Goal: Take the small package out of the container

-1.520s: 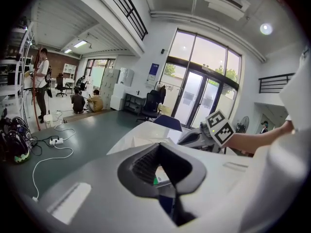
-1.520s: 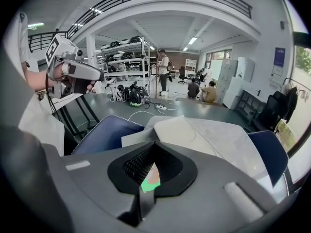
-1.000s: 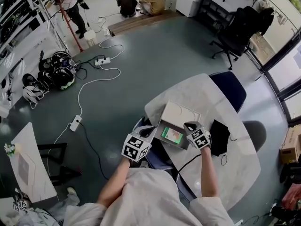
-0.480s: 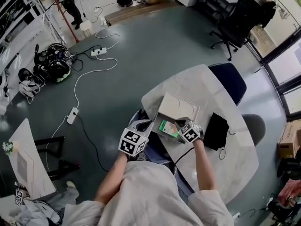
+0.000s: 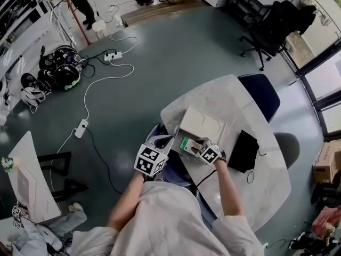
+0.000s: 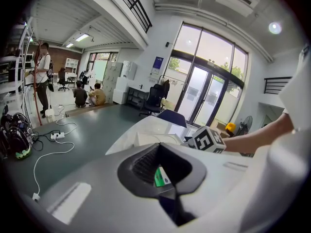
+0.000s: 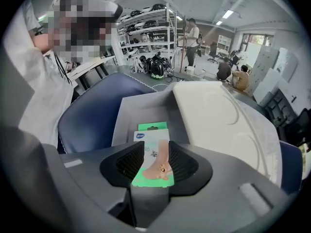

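While the right claw (image 7: 154, 160) is opening its jaws with the green package (image 7: 152, 136) between them, that package lies flat in the grey box (image 7: 124, 121) at mid-frame, not lifted yet. The left claw (image 6: 163, 170) hangs spread and empty just beside the box.

Head view high, steeply down on the table (image 5: 229, 97) — gripper views low, close, facing across the container (image 7: 127, 115).
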`<control>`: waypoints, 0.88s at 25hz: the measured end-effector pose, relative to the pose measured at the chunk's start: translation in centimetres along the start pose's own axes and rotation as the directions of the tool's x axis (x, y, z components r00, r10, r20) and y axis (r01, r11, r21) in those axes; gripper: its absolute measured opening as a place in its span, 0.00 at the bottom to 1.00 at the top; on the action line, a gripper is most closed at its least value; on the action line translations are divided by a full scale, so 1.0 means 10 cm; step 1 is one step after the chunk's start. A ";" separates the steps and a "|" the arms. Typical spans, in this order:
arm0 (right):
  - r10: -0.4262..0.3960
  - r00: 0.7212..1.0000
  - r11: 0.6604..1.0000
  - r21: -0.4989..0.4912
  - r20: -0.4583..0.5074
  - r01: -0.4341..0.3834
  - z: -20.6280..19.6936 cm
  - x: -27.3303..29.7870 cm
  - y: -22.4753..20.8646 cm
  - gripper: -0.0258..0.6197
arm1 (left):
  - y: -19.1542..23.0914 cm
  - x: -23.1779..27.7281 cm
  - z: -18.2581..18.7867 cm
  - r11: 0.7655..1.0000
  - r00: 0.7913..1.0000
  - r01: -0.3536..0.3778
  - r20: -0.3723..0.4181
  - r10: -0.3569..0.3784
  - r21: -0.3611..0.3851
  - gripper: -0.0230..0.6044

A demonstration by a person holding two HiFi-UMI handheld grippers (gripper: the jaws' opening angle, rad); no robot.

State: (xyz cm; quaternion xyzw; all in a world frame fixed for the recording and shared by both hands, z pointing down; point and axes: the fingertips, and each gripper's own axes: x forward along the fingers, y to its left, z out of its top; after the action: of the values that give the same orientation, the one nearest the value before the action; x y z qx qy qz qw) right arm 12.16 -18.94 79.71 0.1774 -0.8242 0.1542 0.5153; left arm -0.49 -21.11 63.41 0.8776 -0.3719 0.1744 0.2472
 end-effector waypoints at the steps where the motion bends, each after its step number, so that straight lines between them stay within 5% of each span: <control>1: 0.006 1.000 1.000 0.000 -0.007 -0.006 -0.01 0.02 0.02 0.26 | 0.00 0.00 0.00 1.000 1.000 0.001 -0.002 -0.001 0.001 0.12; 22: -0.025 0.990 0.998 -0.062 -0.137 0.017 -0.25 0.32 0.08 0.54 | -0.09 0.12 -0.04 0.999 0.999 0.040 -0.030 -0.040 0.025 0.12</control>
State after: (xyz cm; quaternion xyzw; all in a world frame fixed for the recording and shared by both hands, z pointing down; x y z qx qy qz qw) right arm 12.46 -17.54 83.55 0.1592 -0.7890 0.1357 0.5777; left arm 0.87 -21.02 64.07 0.8853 -0.3483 0.1870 0.2448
